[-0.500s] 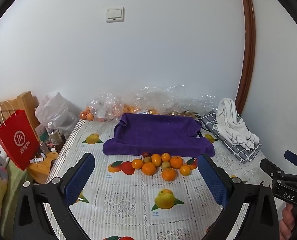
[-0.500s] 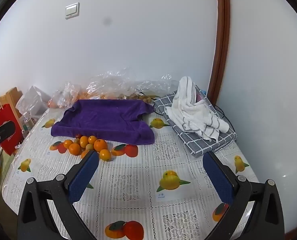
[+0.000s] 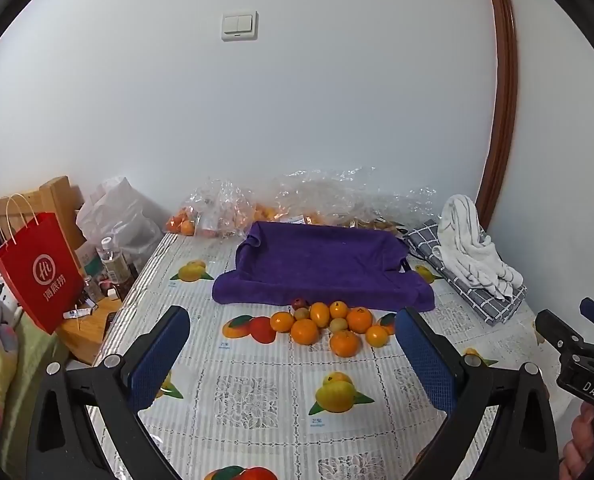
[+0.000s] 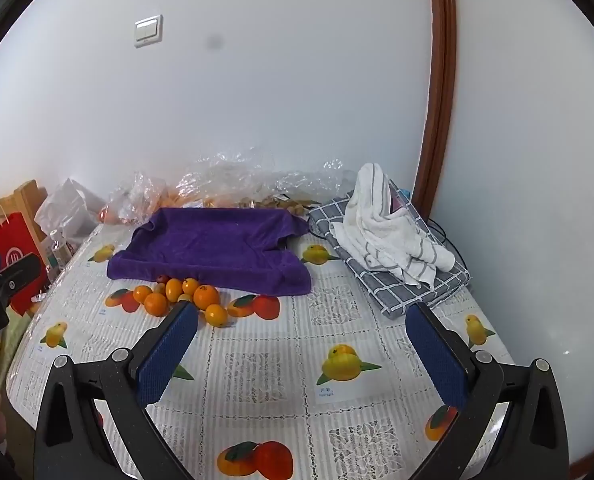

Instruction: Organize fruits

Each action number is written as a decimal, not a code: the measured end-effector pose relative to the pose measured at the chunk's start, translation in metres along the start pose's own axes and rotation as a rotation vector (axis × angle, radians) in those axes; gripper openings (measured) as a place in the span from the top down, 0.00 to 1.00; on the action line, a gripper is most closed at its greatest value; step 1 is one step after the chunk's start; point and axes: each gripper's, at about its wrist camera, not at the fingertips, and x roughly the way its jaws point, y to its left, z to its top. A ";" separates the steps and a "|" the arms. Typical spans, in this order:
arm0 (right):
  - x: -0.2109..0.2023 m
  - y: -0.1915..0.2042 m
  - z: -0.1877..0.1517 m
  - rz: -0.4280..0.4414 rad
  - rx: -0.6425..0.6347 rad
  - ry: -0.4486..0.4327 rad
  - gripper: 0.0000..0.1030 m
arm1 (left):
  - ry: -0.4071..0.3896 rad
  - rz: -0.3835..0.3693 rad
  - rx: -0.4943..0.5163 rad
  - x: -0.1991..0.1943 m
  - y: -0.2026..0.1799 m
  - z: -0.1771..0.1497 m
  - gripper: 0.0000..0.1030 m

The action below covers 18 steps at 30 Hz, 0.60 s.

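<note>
A pile of several oranges and smaller fruits (image 3: 329,322) lies on the fruit-print tablecloth (image 3: 249,396), just in front of a purple towel (image 3: 321,264) draped over a tray. The pile also shows in the right wrist view (image 4: 181,296), with the towel (image 4: 213,244) behind it. My left gripper (image 3: 293,352) is open and empty, held above the table in front of the pile. My right gripper (image 4: 301,348) is open and empty, to the right of the pile; its left finger (image 4: 169,354) overlaps the pile's near edge.
Clear plastic bags with more fruit (image 3: 225,212) lie against the back wall. A white striped towel (image 3: 473,248) on a grey checked cloth (image 4: 397,280) lies at the right. A red paper bag (image 3: 37,272) and bottles (image 3: 111,260) stand off the table's left edge.
Both grippers have moved slightly; the fruit pile sits a little lower and nearer in each view. Nothing was grasped or released.
</note>
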 end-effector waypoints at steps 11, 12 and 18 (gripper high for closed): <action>-0.005 0.000 -0.001 0.000 0.011 -0.017 0.01 | -0.003 0.000 0.004 -0.003 0.003 -0.003 0.00; -0.005 0.000 0.000 0.002 0.013 -0.019 0.01 | -0.005 -0.002 0.004 -0.004 0.003 -0.003 0.00; -0.008 -0.002 0.001 0.009 0.026 -0.029 0.01 | -0.005 0.000 0.016 -0.006 -0.001 -0.003 0.00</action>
